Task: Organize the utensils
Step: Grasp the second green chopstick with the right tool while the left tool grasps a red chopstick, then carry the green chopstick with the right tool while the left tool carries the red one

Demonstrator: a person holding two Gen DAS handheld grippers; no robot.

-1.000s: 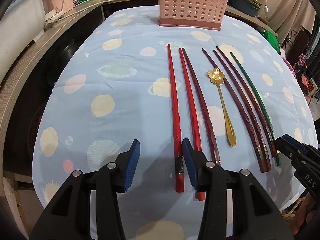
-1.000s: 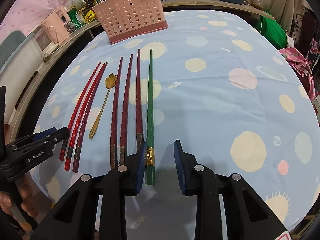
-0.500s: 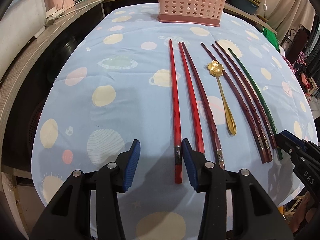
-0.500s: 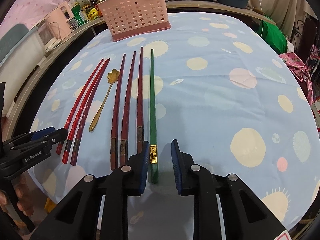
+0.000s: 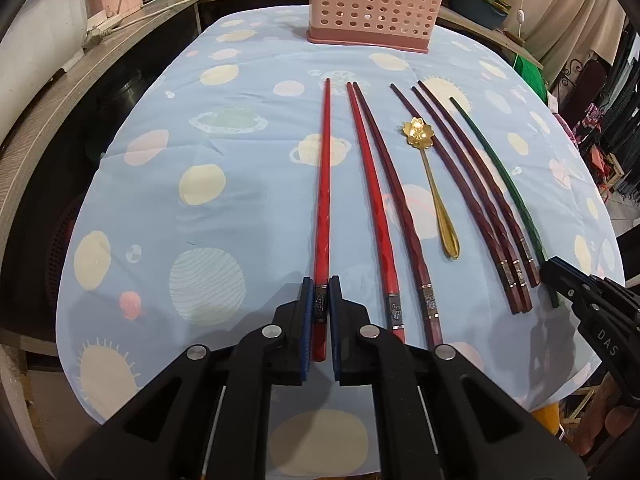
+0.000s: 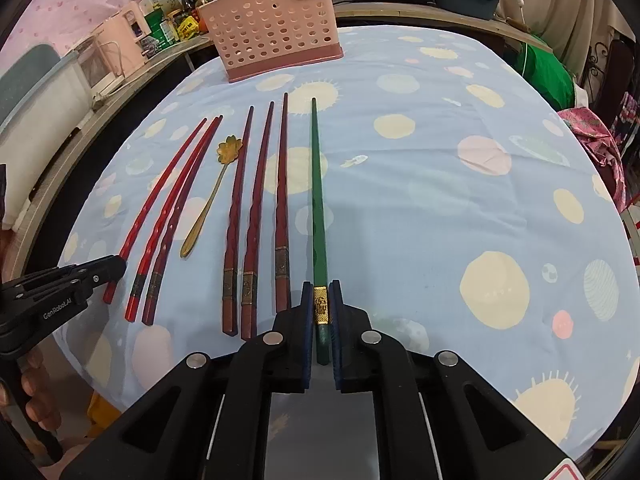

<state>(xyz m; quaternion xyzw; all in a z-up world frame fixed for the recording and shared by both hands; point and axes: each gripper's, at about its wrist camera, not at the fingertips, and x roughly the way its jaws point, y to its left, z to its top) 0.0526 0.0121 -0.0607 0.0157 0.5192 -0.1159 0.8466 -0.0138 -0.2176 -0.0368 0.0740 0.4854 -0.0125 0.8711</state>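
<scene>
Pinching red chopstick (image 5: 325, 200), green chopstick (image 6: 318, 200), seemingly gripped

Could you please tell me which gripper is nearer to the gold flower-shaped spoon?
Left, though not by much. The left gripper is clamped on the leftmost red chopstick, two chopsticks from the gold flower-shaped spoon; the right gripper, clamped on the green chopstick, sits three away.
</scene>
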